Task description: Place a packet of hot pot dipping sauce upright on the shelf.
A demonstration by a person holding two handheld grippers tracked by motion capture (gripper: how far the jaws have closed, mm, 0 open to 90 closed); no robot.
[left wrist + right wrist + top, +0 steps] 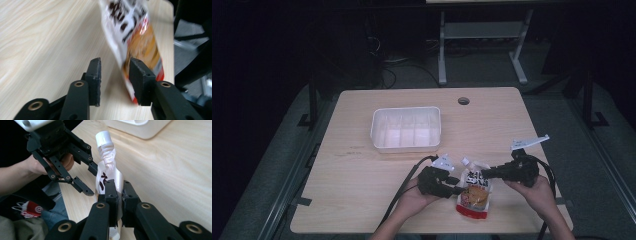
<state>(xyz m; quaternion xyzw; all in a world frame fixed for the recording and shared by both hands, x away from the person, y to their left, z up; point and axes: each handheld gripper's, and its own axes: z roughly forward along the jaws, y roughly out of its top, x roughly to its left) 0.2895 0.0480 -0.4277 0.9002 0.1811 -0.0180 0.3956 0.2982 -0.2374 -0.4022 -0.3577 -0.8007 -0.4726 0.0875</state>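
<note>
A spouted food pouch [473, 194] lies near the table's front edge. It is white with dark lettering, an orange picture, a red bottom and a white cap [103, 138]. My right gripper [119, 185] is shut on the pouch's [110, 170] upper part just below the spout, coming from the right [486, 173]. My left gripper [456, 185] stands open at the pouch's left side. In the left gripper view the pouch's [135, 35] edge hangs between the jaws of the left gripper [115, 67], close to the right jaw. The right gripper view shows the left gripper [90, 180] open beside the pouch.
An empty white plastic tray [406, 129] with shallow dividers sits at the middle of the wooden table [362, 170]. A round cable hole [463, 101] is near the far edge. Table legs and cables stand on the dark floor behind.
</note>
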